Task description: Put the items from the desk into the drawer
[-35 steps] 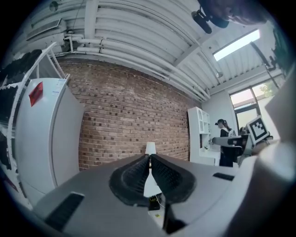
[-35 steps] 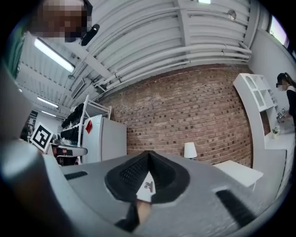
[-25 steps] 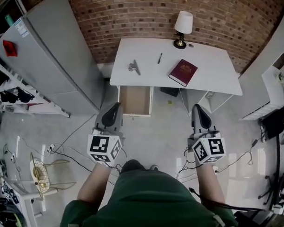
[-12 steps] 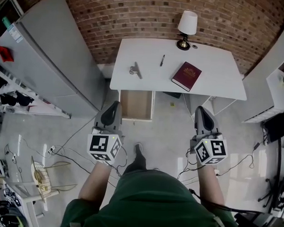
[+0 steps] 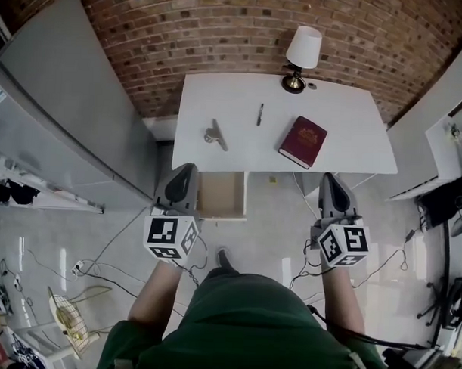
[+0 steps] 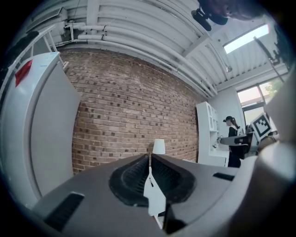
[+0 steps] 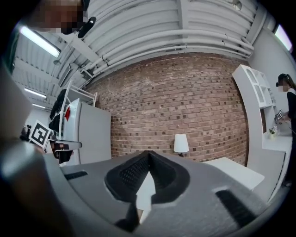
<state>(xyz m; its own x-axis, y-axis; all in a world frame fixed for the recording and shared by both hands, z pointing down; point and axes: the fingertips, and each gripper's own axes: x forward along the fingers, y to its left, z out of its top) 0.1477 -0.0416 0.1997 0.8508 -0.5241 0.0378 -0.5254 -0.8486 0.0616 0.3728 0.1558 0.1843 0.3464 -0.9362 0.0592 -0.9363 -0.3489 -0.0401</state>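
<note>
Walking in, you are bringing the desk closer than a second ago, and both grippers are now reaching level with the drawer front. You are carrying the left gripper and the right gripper with jaws pressed together, nothing between them. Just beside the left one, the drawer is standing pulled out, bare inside. On the desk three items are waiting: a small metal piece nearest the drawer, a red book to its right, and a pen further back, before the lamp. The book is looking stiff and heaviest, so you are likely needing wide jaws across its near edge. The pen is looking light and ready to roll; pinching its middle is probably safest.
</note>
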